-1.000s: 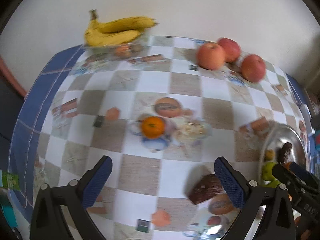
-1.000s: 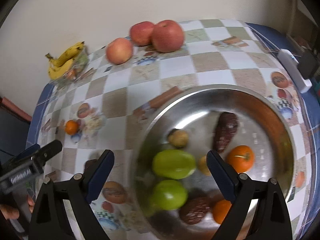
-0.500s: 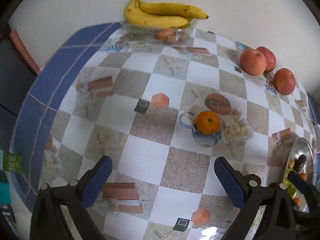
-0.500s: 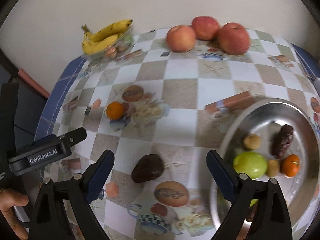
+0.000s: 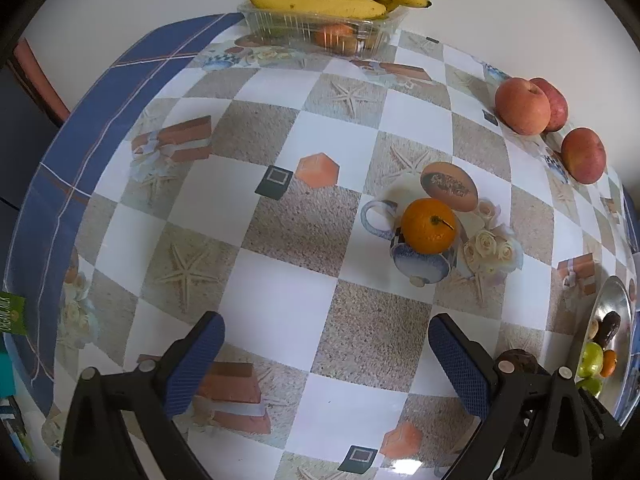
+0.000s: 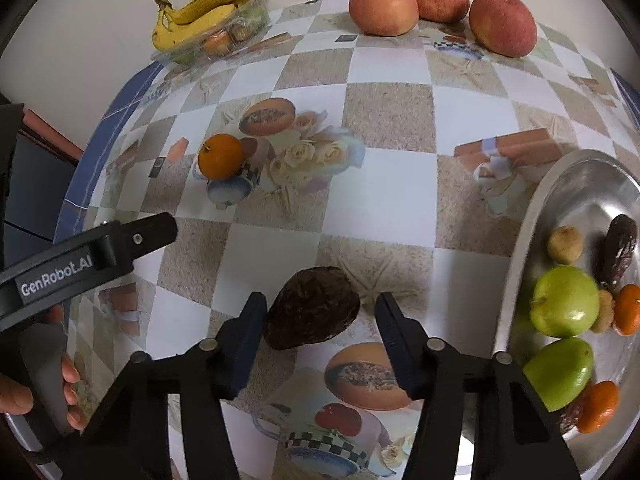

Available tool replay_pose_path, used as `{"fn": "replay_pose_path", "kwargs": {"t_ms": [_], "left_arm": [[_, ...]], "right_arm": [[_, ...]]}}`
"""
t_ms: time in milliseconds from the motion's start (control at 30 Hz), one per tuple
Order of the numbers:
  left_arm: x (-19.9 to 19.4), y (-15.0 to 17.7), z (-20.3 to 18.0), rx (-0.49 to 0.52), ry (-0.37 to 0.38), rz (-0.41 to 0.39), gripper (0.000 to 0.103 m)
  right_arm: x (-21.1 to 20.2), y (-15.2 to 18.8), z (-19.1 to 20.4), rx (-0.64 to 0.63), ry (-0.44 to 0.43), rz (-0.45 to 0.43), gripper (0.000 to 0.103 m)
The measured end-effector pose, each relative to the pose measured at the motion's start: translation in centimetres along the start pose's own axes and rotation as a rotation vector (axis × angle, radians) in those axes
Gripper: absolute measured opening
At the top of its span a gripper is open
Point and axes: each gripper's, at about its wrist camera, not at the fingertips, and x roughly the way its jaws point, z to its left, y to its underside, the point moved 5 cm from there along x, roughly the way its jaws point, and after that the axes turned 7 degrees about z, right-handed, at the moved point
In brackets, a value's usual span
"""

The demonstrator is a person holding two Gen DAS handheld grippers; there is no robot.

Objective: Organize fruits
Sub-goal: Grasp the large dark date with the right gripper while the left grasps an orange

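Avocado (image 6: 312,307) lies between my right gripper's (image 6: 318,326) spread jaws; my left gripper (image 5: 326,354) gapes over worktop (image 5: 280,280).

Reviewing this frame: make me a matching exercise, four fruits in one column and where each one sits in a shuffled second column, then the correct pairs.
Things:
1. bananas
2. lone orange
3. dark brown fruit
4. green apples

Places:
A. inside the metal bowl
B. on the tablecloth, between the open right tongs
C. on top of the clear plastic tray at the far edge
D. alone on the tablecloth, over a printed cup, ahead of the open left tongs

Pairs: 1-C, 2-D, 3-B, 4-A
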Motion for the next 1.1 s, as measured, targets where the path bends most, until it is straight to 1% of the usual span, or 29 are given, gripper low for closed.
{"fn": "replay_pose_path", "kwargs": {"t_ms": [67,167,333,400,467,500,567,700,800,867,933,1033,1100], "left_arm": [[0.0,-0.1,0.0,-0.011,0.009,-0.005,0.103],[-0.1,-0.6,0.3,-0.055,0.044,-0.017,0.103],[-0.4,-1.5,0.2,-0.115,0.158,-0.063,0.103],[-0.6,-2.1,-0.2,-0.122,0.205,-0.090,0.102],[-0.7,-2.5,-0.7,-0.112,0.228,-0.101,0.100],[-0.6,-2.7,-1.1,-0.104,0.237,-0.106,0.098],[-0.4,-3.0,-2.1,-0.088,0.256,-0.114,0.085],[0.4,-3.6,-3.8,-0.053,0.275,-0.134,0.081],[1.1,-3.9,-4.8,-0.044,0.284,-0.136,0.071],[1.7,-4.0,-5.0,-0.034,0.276,-0.136,0.057],[2.0,-4.1,-5.1,-0.030,0.260,-0.138,0.053],[2.2,-4.2,-4.9,-0.034,0.248,-0.143,0.041],[2.2,-4.2,-4.7,-0.040,0.255,-0.142,0.039]], "right_arm": [[0.0,-0.1,0.1,0.000,-0.009,-0.002,0.051],[0.0,-0.1,0.2,0.001,-0.026,-0.005,0.047],[-0.8,-0.9,-0.3,0.015,-0.047,-0.047,0.037],[-1.5,-1.3,-0.7,0.017,-0.033,-0.070,0.037],[-2.2,-1.9,-1.0,0.011,-0.019,-0.099,0.037],[-2.4,-2.2,-1.1,0.012,-0.020,-0.107,0.037],[-2.8,-2.6,-1.6,0.021,-0.025,-0.120,0.037],[-2.8,-3.1,-2.3,0.031,-0.031,-0.120,0.037],[-2.4,-3.3,-2.6,0.040,-0.034,-0.114,0.037],[-2.3,-3.3,-2.7,0.044,-0.038,-0.112,0.037],[-2.4,-3.3,-2.8,0.043,-0.037,-0.113,0.037],[-2.4,-3.4,-3.1,0.048,-0.039,-0.114,0.037],[-2.4,-3.4,-3.2,0.051,-0.041,-0.113,0.037]]}}
